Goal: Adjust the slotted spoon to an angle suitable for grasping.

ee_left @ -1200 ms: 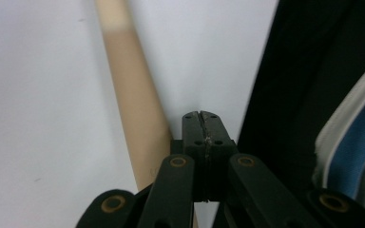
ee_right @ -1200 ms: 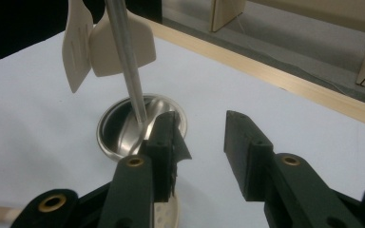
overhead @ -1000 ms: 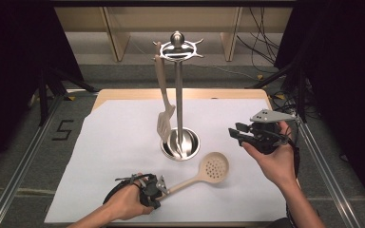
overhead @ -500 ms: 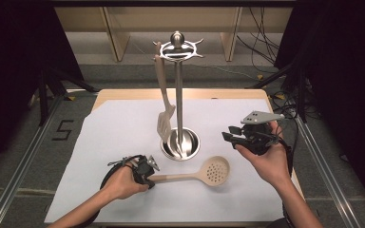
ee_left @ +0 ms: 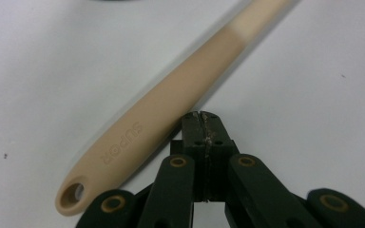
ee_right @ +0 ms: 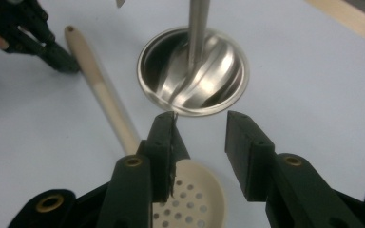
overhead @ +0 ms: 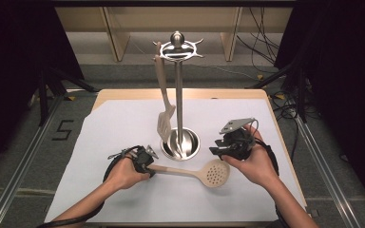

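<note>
Getting the skimmer off the sheet and onto the stand

Lying flat on the white sheet (overhead: 100, 142), just in front of the stand's (overhead: 179, 85) steel base (ee_right: 193, 71), with the perforated bowl toward the right hand: that is the skimmer (overhead: 204, 172). Left gripper (ee_left: 204, 121) pressed shut and empty, resting beside the handle near the hanging hole (ee_left: 71, 192), not clamped on it. Right gripper (ee_right: 200, 130) spread wide, hovering above the bowl on the near side of the base, grasping nothing. Likely step: picking the skimmer up to hang it beside the slotted spatula (overhead: 164, 107). Best done by opening the left jaws and closing squarely across the handle a little way up from the hole, leaving that hole free for a hook. Worth steadying the bowl end with the right jaws, lifting level, and keeping clear of the post.
</note>
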